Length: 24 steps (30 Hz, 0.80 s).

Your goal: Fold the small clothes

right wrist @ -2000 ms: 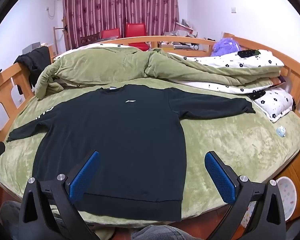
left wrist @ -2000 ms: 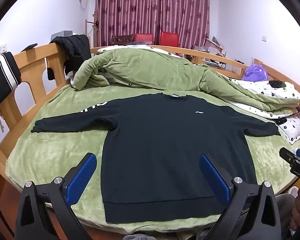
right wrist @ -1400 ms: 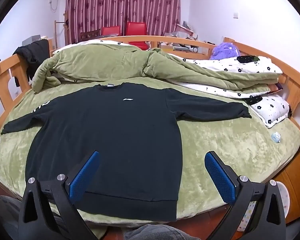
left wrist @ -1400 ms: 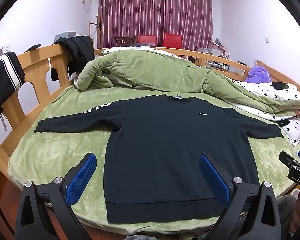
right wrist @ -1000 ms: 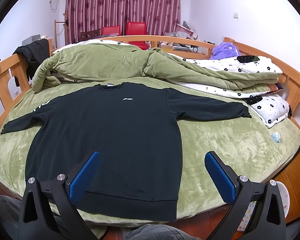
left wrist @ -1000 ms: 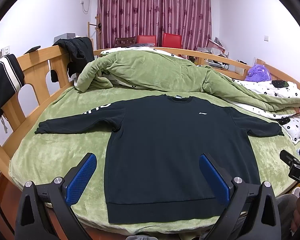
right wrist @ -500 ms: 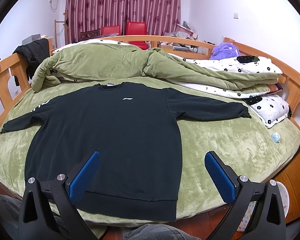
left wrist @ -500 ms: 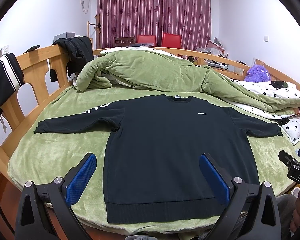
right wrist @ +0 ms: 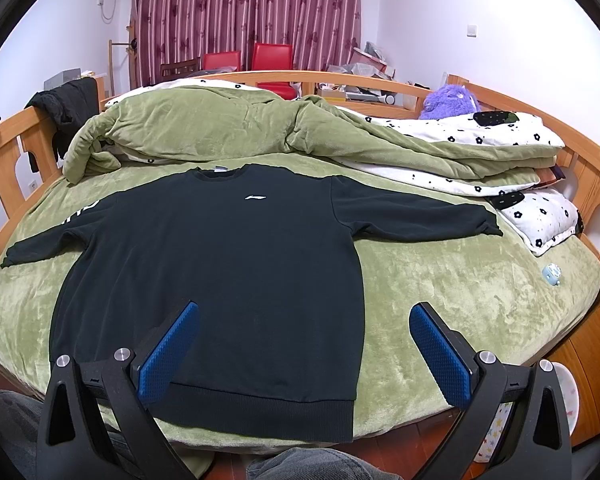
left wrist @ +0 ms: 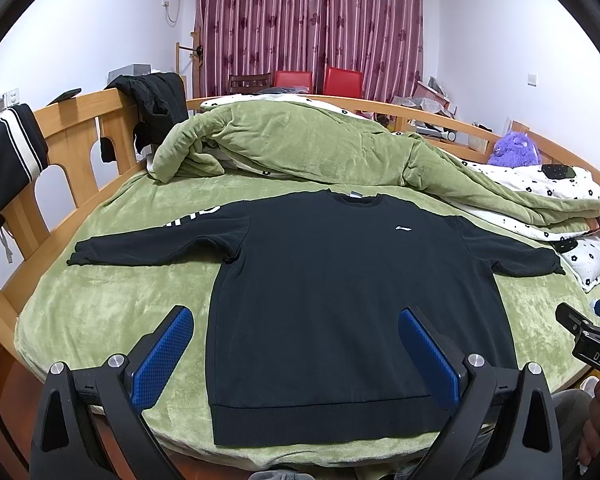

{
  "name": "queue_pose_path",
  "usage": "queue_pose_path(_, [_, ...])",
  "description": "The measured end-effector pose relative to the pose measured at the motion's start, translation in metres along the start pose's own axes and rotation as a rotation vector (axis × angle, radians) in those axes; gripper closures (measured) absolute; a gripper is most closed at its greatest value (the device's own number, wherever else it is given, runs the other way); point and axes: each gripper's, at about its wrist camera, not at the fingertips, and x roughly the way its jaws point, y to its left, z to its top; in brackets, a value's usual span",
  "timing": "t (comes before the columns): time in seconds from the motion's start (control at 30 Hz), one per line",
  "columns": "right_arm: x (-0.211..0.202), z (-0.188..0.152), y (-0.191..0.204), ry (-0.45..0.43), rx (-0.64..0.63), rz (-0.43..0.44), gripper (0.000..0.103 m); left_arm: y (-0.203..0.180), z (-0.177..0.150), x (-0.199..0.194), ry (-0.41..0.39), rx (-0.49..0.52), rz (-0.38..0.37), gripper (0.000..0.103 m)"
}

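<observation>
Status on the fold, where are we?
Done: the black long-sleeved sweatshirt lies flat, front up, sleeves spread, on the green plush bedspread. In hand: nothing; the left claw and right claw are both open above its hem. Left: every fold, sleeves and body.

Only "DAS" reads clearly, white letters on the black body of the right gripper [left wrist: 594,356] at the left wrist view's right edge; the word may run on past the frame. White lettering on the black sweatshirt [left wrist: 340,280] sleeve is too folded to read.
</observation>
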Motion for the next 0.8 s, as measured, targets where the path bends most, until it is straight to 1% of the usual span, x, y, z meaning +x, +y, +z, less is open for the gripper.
queue_pose_path(0.8, [0.0001,-0.0007,-0.0006,-0.003,0.001,0.0,0.0,-0.0016,-0.0009,-0.0003,0.0,-0.004,-0.003,0.0])
